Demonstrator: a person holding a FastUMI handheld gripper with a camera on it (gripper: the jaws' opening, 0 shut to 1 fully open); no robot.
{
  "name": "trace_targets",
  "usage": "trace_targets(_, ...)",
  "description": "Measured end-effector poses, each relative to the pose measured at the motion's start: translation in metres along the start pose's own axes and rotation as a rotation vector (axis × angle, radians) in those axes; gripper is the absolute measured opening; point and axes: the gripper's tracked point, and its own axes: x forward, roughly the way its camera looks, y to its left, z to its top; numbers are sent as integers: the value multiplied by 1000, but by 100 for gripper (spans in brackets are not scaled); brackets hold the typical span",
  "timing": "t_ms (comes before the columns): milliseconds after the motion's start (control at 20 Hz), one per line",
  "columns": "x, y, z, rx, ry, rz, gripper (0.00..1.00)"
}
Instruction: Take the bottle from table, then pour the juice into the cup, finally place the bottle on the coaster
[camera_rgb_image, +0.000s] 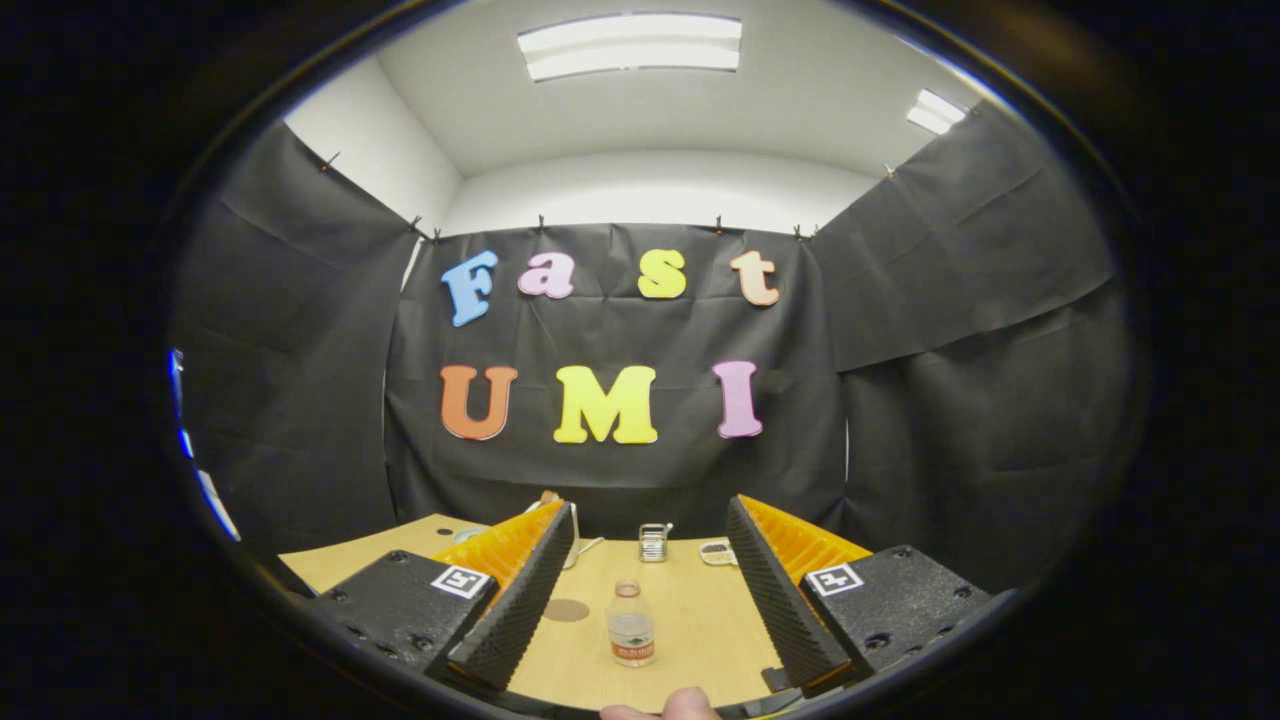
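Note:
A small clear plastic bottle (631, 624) with an orange-and-white label stands upright on the wooden table (700, 620), between my two fingers and a little ahead of them. My gripper (643, 535) is open, its black ribbed pads (520, 610) wide apart and touching nothing. A round brown coaster (566, 610) lies flat on the table just left of the bottle, close to the left finger. A clear glass cup (653, 542) stands farther back near the table's far edge, beyond the bottle.
A small flat object (718, 553) lies right of the cup at the far edge. Something white (575, 545) sits behind the left finger, partly hidden. Black cloth walls close the booth behind and on both sides. A fingertip (685, 706) shows below the fingers.

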Motion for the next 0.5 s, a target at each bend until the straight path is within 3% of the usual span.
trace_targets(500, 2, 5, -1, -6, 9, 24, 99)
